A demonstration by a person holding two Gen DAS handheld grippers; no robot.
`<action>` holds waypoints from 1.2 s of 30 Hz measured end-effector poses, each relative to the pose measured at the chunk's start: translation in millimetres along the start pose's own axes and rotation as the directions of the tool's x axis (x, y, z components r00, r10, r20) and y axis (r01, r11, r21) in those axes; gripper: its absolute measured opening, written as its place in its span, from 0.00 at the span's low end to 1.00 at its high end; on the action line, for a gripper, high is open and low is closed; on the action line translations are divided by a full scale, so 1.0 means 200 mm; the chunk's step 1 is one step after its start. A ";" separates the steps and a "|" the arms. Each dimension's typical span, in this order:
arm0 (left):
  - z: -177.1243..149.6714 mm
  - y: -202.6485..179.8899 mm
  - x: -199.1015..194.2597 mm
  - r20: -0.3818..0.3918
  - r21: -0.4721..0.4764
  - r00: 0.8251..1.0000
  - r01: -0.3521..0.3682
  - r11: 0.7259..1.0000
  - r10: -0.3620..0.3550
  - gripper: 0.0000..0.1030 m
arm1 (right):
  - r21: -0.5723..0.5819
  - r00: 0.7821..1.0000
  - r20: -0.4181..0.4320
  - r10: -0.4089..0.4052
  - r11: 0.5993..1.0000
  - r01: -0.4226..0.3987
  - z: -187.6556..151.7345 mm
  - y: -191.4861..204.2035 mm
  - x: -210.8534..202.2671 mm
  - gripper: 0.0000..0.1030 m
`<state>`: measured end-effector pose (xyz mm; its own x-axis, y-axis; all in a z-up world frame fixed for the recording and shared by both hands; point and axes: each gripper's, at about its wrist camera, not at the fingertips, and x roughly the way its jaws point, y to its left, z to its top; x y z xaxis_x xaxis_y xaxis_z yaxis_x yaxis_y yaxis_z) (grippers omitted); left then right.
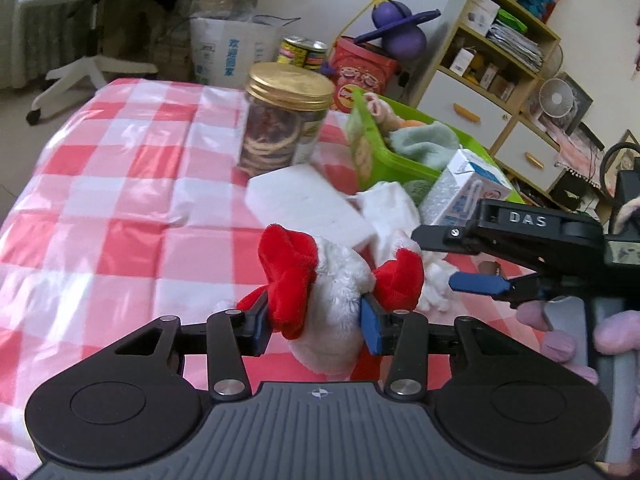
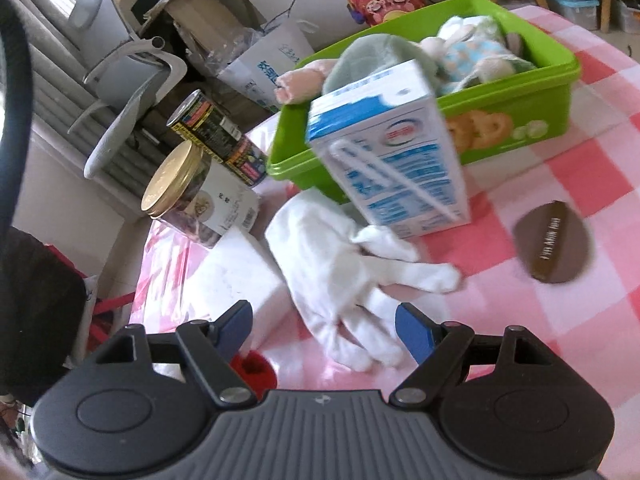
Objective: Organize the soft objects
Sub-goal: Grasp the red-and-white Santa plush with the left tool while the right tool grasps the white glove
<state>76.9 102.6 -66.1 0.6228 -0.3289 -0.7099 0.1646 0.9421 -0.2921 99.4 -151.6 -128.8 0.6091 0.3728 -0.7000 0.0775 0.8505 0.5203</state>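
A fluffy red-and-white plush toy [image 1: 320,292] is clamped between the left gripper [image 1: 316,320] pads, above the glossy checked tablecloth [image 1: 120,208]. The right gripper [image 2: 324,330] is held unclenched over a limp white cloth glove [image 2: 340,280], beside the boxy milk carton [image 2: 392,152] and green plastic bin [image 2: 520,108] of soft items.

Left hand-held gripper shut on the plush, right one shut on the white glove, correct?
Half right. The left hand-held gripper is shut on the plush. The right hand-held gripper is open over the white glove, pads clear, per the right wrist view.
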 end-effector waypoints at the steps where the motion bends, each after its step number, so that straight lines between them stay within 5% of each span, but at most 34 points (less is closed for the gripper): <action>1: 0.00 0.01 0.00 -0.004 -0.005 1.000 -0.002 1.000 0.002 0.43 | -0.002 1.000 0.005 -0.006 1.000 0.006 -0.01 0.01 0.02 0.51; 6: -0.01 0.04 0.01 -0.029 -0.017 1.000 -0.010 1.000 0.010 0.43 | -0.042 0.999 0.006 -0.043 0.998 0.044 -0.06 0.07 0.12 0.37; 10: -0.01 0.04 0.02 -0.040 -0.010 0.999 -0.015 1.000 0.015 0.44 | -0.154 0.997 0.000 -0.077 0.985 0.076 -0.08 0.13 0.14 0.01; 28: 0.00 0.08 -0.01 -0.034 -0.076 0.999 -0.016 0.997 0.013 0.44 | -0.098 0.998 -0.057 -0.022 0.995 0.016 0.00 -0.08 -0.08 0.00; 36: -0.01 0.04 -0.01 -0.024 0.004 0.998 -0.058 0.998 0.058 0.52 | -0.160 0.976 -0.209 -0.067 0.987 0.034 -0.03 -0.01 -0.13 0.00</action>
<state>74.9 110.0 -67.9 0.6127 -0.2753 -0.7408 0.1313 0.9598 -0.2481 78.2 -161.9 -114.4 0.4240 0.3842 -0.8201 -0.0290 0.9109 0.4117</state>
